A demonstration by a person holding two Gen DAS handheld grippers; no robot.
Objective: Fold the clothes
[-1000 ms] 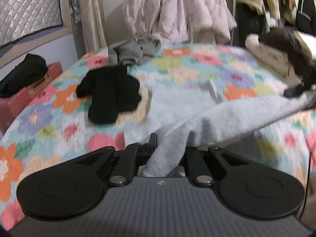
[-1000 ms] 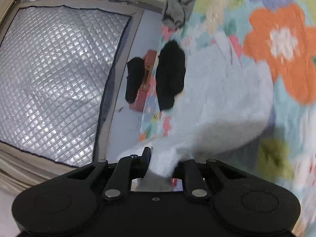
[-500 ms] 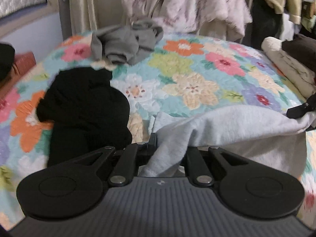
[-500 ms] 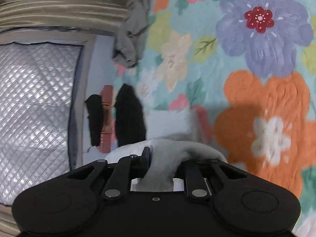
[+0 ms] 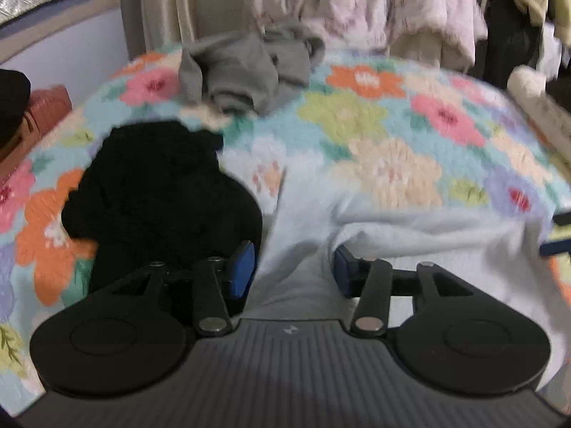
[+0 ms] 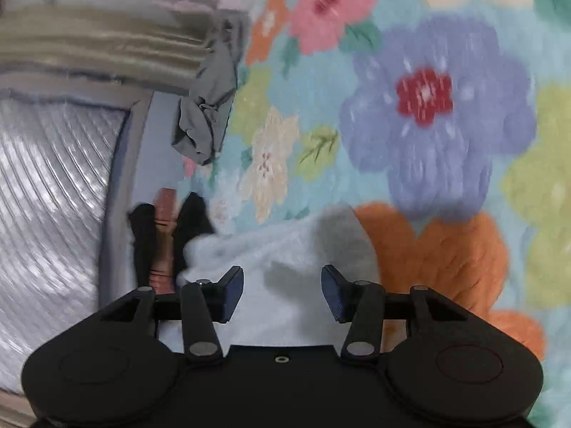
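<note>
A light grey garment point(image 5: 410, 235) lies folded over on the flowered bedspread point(image 5: 374, 125). My left gripper point(image 5: 294, 271) is open, its blue pads on either side of the cloth's near edge, which lies loose between the jaws. In the right wrist view the same garment point(image 6: 285, 249) lies under my right gripper point(image 6: 282, 292), which is open with the cloth between its spread pads. The right gripper's tip shows at the right edge of the left wrist view point(image 5: 558, 235).
A black garment point(image 5: 160, 196) lies just left of the left gripper. A crumpled grey garment point(image 5: 249, 67) lies at the far end of the bed. Folded clothes point(image 5: 535, 107) sit at the right edge. Hanging clothes point(image 5: 357, 7) stand behind the bed.
Both grippers carried the grey garment's edge forward over itself, came down to the bed, then opened and let go of the cloth.
</note>
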